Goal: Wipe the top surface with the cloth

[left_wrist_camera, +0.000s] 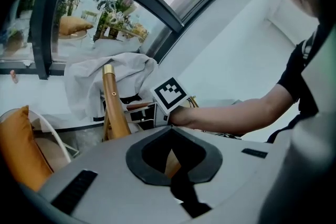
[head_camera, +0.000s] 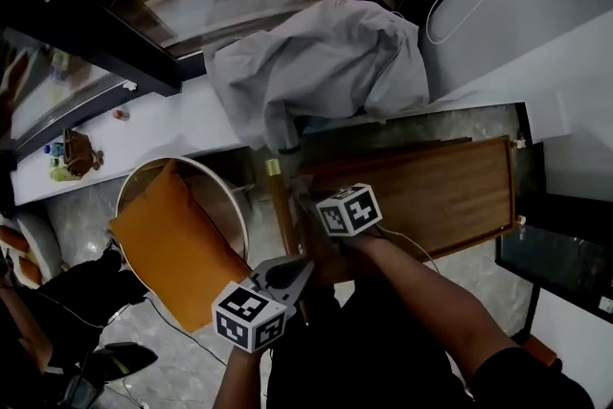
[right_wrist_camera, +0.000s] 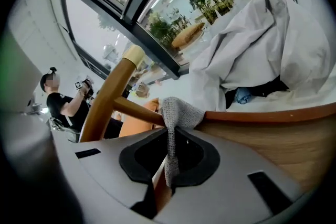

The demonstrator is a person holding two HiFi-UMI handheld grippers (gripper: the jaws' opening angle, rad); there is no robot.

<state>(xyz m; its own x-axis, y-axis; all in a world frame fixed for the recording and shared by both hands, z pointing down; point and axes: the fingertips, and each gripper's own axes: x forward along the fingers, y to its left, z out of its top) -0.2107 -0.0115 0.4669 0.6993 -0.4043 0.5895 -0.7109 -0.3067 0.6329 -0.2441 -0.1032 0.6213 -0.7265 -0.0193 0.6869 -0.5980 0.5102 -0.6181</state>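
Observation:
A brown wooden table top (head_camera: 431,192) lies below me, its surface filling the lower right of the right gripper view (right_wrist_camera: 283,144). My right gripper (head_camera: 326,230) is at the top's left end, shut on a small grey knitted cloth (right_wrist_camera: 177,113) that bunches over the table's edge. A wooden post with a pale cap (head_camera: 280,196) stands just to the left. My left gripper (head_camera: 287,275) hangs nearer me, off the table, its jaws shut with nothing in them. In the left gripper view the right gripper's marker cube (left_wrist_camera: 169,93) shows ahead, beside the post (left_wrist_camera: 113,105).
A big pale sheet (head_camera: 326,62) is heaped on the white sill (head_camera: 192,124) behind the table. A round chair (head_camera: 235,206) with an orange cushion (head_camera: 172,244) stands at the left. Dark window frames run along the back. Another person (right_wrist_camera: 63,105) stands far left.

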